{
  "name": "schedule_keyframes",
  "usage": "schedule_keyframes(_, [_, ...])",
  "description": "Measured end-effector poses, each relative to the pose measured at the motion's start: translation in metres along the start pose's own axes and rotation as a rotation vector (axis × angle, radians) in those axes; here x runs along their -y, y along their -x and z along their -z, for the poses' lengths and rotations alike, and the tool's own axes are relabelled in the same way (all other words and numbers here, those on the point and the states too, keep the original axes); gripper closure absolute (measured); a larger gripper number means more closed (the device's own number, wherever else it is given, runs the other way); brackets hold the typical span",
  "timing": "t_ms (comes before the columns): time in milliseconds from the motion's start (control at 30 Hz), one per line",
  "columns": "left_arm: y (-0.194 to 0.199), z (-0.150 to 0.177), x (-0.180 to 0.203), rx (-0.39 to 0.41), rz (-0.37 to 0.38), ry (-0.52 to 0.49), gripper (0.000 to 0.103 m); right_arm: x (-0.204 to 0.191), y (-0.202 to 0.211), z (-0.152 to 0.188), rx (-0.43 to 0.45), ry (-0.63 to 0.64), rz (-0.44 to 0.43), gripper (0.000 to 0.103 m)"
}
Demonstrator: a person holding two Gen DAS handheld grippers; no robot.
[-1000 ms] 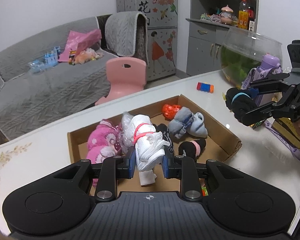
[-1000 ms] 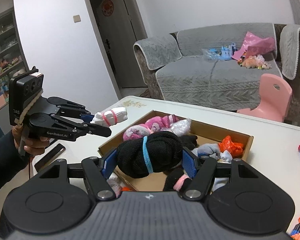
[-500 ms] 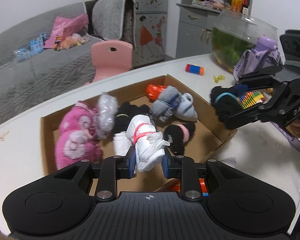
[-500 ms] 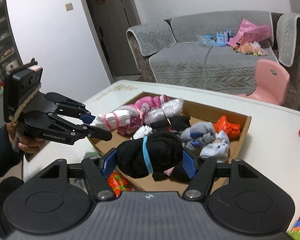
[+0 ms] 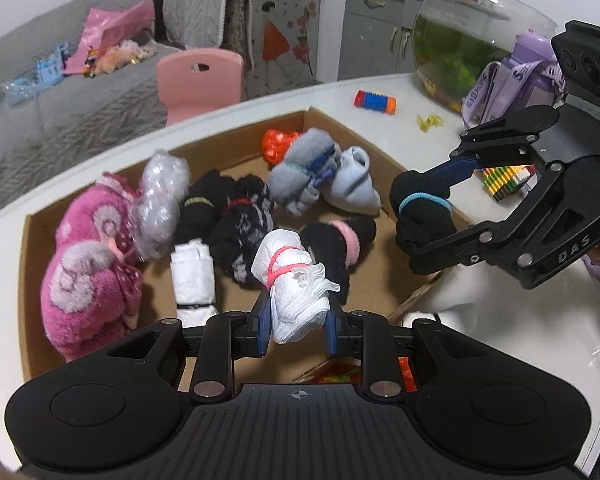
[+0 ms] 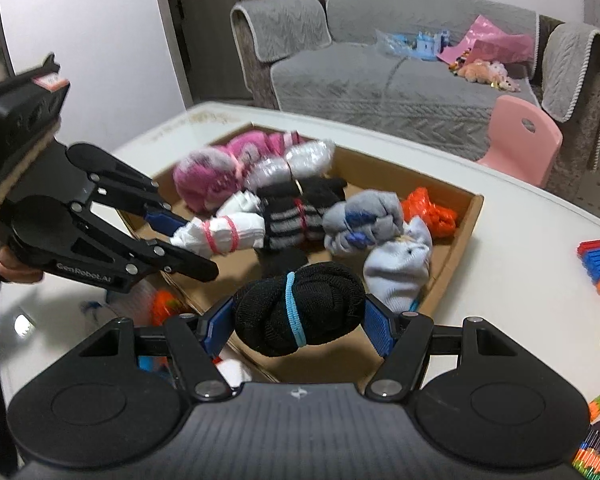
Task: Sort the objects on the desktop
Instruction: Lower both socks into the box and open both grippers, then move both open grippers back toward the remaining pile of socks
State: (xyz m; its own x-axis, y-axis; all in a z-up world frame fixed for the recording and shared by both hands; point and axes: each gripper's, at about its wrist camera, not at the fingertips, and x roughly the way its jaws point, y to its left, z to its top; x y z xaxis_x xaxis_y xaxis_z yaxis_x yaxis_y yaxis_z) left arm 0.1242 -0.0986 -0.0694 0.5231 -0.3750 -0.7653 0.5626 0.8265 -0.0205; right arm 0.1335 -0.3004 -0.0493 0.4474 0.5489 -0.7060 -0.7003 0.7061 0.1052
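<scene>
My left gripper point(image 5: 296, 320) is shut on a white sock roll point(image 5: 296, 280) bound with a pink band, held over the near part of the cardboard tray point(image 5: 24, 264). My right gripper point(image 6: 298, 320) is shut on a black sock roll point(image 6: 300, 308) with a blue band, above the tray's near edge point(image 6: 456, 252). Each gripper shows in the other's view: the right gripper point(image 5: 428, 216) with the black roll point(image 5: 420, 216) at the tray's right rim, the left gripper point(image 6: 188, 240) with the white roll point(image 6: 224, 232) at the tray's left side. Several sock rolls lie in the tray.
In the tray lie pink fluffy socks point(image 5: 88, 264), a grey roll point(image 5: 304, 168) and an orange bundle point(image 5: 278, 142). A fish bowl point(image 5: 472, 40), a purple bottle point(image 5: 528, 68) and coloured clip blocks point(image 6: 598, 264) stand on the white table. A pink chair point(image 5: 200, 80) and grey sofa are behind.
Both grippers have sunk toward the tray with their sock rolls still held. The tray and its socks now look closer and larger in both views.
</scene>
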Motion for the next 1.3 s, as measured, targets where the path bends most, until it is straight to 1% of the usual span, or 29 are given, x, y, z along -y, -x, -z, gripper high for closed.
schedule_keyframes(133, [-0.005,0.004,-0.002,-0.014,-0.003,0.007,0.071,-0.003,-0.010,0.003,-0.040,0.021,0.040,0.039])
schedule_keyframes(333, [-0.011,0.006,-0.003,-0.030,0.006,0.015,0.070,-0.004,-0.021,0.002,-0.073,0.024,0.080,0.039])
schedule_keyframes(533, [-0.013,0.006,-0.006,-0.043,0.007,0.039,0.067,-0.017,-0.030,-0.001,-0.124,0.101,0.189,0.038])
schedule_keyframes(567, [-0.011,0.006,-0.007,-0.039,-0.002,0.043,0.059,-0.018,-0.029,-0.001,-0.121,0.106,0.197,0.038])
schedule_keyframes(600, [-0.009,0.006,-0.008,-0.032,-0.011,0.048,0.047,-0.018,-0.028,-0.001,-0.114,0.111,0.202,0.037])
schedule_keyframes(633, [-0.006,0.007,-0.009,-0.020,-0.020,0.054,0.039,-0.018,-0.026,0.000,-0.104,0.116,0.208,0.033])
schedule_keyframes(667, [-0.003,0.008,-0.011,-0.005,-0.028,0.063,0.026,-0.018,-0.025,-0.001,-0.094,0.116,0.209,0.029])
schedule_keyframes(700, [0.000,0.008,-0.013,0.005,-0.030,0.073,0.019,-0.018,-0.022,0.000,-0.080,0.117,0.211,0.028])
schedule_keyframes(767, [0.005,0.009,-0.017,0.015,-0.021,0.092,0.018,-0.019,-0.017,-0.001,-0.062,0.117,0.212,0.022])
schedule_keyframes(900, [0.017,0.013,-0.018,0.027,-0.023,0.091,0.018,-0.021,-0.007,-0.004,-0.045,0.115,0.213,0.022])
schedule_keyframes(1033, [0.030,0.023,-0.016,0.046,-0.016,0.094,0.018,-0.022,0.010,-0.002,-0.003,0.092,0.205,0.022])
schedule_keyframes(1200, [0.042,0.034,-0.012,0.057,-0.013,0.099,0.018,-0.029,0.026,0.006,0.038,0.072,0.201,0.022])
schedule_keyframes(1300, [0.052,0.042,-0.008,0.067,-0.018,0.091,0.018,-0.035,0.039,0.015,0.075,0.049,0.176,0.021])
